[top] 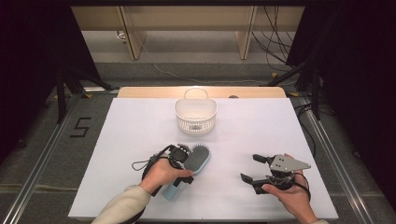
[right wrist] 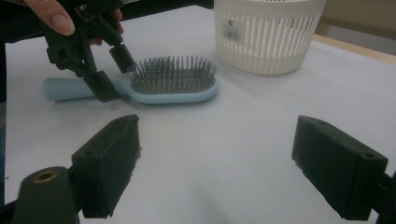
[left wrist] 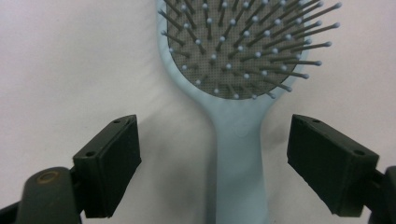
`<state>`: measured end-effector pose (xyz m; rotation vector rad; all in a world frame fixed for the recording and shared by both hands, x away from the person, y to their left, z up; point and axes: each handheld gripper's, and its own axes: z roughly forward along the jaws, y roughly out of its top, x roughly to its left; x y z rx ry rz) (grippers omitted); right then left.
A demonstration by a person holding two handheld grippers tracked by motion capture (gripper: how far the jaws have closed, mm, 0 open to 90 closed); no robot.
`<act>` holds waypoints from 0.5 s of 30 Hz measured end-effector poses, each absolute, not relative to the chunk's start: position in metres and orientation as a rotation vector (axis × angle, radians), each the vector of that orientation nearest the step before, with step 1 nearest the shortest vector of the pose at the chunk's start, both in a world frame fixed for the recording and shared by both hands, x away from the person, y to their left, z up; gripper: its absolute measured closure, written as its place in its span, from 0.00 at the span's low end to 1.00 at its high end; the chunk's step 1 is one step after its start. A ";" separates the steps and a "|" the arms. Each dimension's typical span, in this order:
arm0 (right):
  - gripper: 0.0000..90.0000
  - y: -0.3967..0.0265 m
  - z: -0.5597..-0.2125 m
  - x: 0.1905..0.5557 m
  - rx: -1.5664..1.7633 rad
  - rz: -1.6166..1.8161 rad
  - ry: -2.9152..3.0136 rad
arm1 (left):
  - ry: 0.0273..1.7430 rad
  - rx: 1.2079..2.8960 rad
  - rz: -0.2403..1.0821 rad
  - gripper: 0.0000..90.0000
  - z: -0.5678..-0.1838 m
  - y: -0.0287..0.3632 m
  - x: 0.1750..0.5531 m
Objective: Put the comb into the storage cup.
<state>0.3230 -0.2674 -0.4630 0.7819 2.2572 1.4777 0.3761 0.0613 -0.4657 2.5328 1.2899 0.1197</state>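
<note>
Left gripper (left wrist: 215, 154) hangs over the pale blue plastic paddle hairbrush (left wrist: 238, 140), its two black jaws standing apart on either side of the brush's neck, with clear gaps between pads and handle; nothing is clamped. From the right gripper view the same jaws straddle the brush where the handle meets the head, though whether the lower tip touches the white table surface (top: 140, 126) is hard to judge there. The hairbrush lies flat on the table with its grey bristle pad facing up, handle toward the person, head pointing toward the white slotted plastic basket (top: 196, 116), which stands well apart at the far middle of the table. Right gripper (right wrist: 215, 163) is held low over bare table to the right, jaws wide apart and empty.
</note>
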 end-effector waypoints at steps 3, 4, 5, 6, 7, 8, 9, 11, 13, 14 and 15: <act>0.18 -0.267 -0.463 0.323 0.782 1.479 2.257 | 1.297 2.543 0.110 0.20 -0.468 0.061 0.376; 0.18 -0.267 -0.463 0.323 0.779 1.477 2.259 | 1.302 2.545 0.111 0.21 -0.468 0.060 0.376; 0.18 -0.267 -0.463 0.323 0.780 1.478 2.260 | 1.302 2.545 0.111 0.22 -0.468 0.060 0.376; 0.18 -0.267 -0.463 0.323 0.780 1.477 2.261 | 1.307 2.547 0.107 0.22 -0.469 0.060 0.377; 0.18 -0.267 -0.463 0.323 0.780 1.477 2.261 | 1.307 2.547 0.107 0.23 -0.469 0.060 0.377; 0.18 -0.267 -0.463 0.323 0.780 1.477 2.261 | 1.307 2.551 0.107 0.23 -0.469 0.060 0.377; 0.18 -0.267 -0.463 0.323 0.779 1.478 2.260 | 1.308 2.552 0.110 0.24 -0.468 0.059 0.377; 0.18 -0.267 -0.463 0.323 0.780 1.479 2.261 | 1.305 2.555 0.112 0.25 -0.468 0.059 0.377; 0.18 -0.267 -0.463 0.323 0.781 1.478 2.263 | 1.302 2.561 0.113 0.26 -0.468 0.059 0.377; 0.18 -0.267 -0.463 0.323 0.781 1.477 2.265 | 1.302 2.563 0.115 0.27 -0.468 0.059 0.377; 0.18 -0.267 -0.463 0.323 0.781 1.477 2.265 | 1.303 2.564 0.114 0.27 -0.469 0.059 0.377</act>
